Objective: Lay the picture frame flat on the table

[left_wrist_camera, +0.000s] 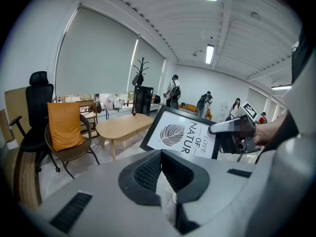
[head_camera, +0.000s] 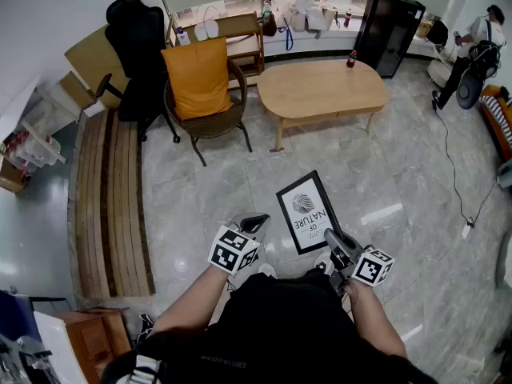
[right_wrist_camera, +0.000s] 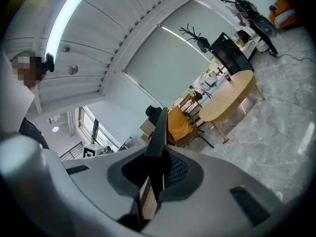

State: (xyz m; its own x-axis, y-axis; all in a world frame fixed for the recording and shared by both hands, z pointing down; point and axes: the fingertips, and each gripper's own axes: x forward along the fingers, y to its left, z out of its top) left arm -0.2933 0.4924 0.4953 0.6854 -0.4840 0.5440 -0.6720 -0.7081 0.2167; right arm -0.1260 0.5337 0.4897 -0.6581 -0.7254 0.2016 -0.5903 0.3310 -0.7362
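Black picture frame (head_camera: pixel 307 212), clamped in right tongs (head_camera: pixel 333 239)

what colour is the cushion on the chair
Orange cushion, clearest in the head view.

A dark bottle (head_camera: pixel 351 58) stands at the far edge of the oval wooden desk (head_camera: pixel 320 93) on the grey tiled floor (head_camera: pixel 400 182).

One picture frame (head_camera: pixel 305 211); two tools, left tool (head_camera: pixel 254 224) and right tool (head_camera: pixel 331 237); one counter (head_camera: pixel 320 90) bearing one bottle (head_camera: pixel 351 58); two chairs (head_camera: pixel 210 122) (head_camera: pixel 136 50).
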